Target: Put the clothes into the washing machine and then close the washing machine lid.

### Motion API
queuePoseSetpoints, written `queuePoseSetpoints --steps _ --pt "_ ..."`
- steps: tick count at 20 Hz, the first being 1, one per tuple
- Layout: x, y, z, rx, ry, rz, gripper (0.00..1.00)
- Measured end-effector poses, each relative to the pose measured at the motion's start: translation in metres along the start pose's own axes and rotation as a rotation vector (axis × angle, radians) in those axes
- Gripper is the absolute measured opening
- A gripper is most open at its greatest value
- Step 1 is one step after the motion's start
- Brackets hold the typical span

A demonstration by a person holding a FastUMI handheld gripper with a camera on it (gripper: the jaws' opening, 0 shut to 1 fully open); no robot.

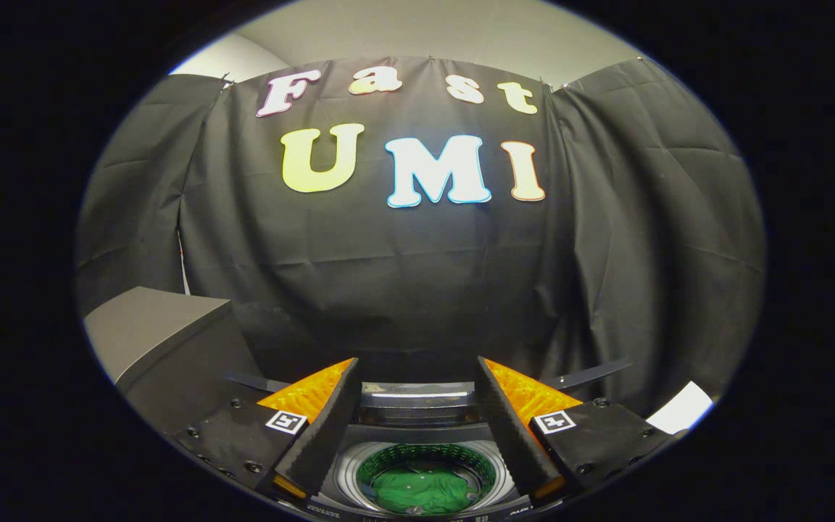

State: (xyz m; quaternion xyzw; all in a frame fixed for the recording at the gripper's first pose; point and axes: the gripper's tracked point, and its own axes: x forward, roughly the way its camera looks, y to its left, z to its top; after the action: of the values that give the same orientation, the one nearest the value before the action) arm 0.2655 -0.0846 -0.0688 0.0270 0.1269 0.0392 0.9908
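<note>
We hold the gripper [417, 377] spread wide and empty above the washing machine [417, 413], green clothes [421, 489] in its drum at six o'clock.

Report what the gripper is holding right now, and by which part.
Nothing is held. The gripper is open, its fingers spread apart above the washing machine; the green garment lies inside the drum below them.

A bright green garment [417, 489] lies in the washing machine [417, 406], whose drum rim is silvery and whose body is dark grey. A grey box [149, 326] and a white sheet [680, 407] stand against the black, creased cloth wall [417, 275].
</note>
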Motion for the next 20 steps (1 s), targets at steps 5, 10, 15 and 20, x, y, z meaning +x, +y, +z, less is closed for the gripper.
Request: queuePoseSetpoints --steps 5,10,15,20 --pt "-0.009 0.001 -0.007 0.001 0.001 0.003 0.98" --pt "-0.017 0.001 -0.018 0.006 0.019 0.007 0.98" --pt "-0.025 0.002 -0.049 0.016 0.084 0.009 0.98" --pt "-0.032 0.009 -0.052 0.01 0.078 0.027 0.97"
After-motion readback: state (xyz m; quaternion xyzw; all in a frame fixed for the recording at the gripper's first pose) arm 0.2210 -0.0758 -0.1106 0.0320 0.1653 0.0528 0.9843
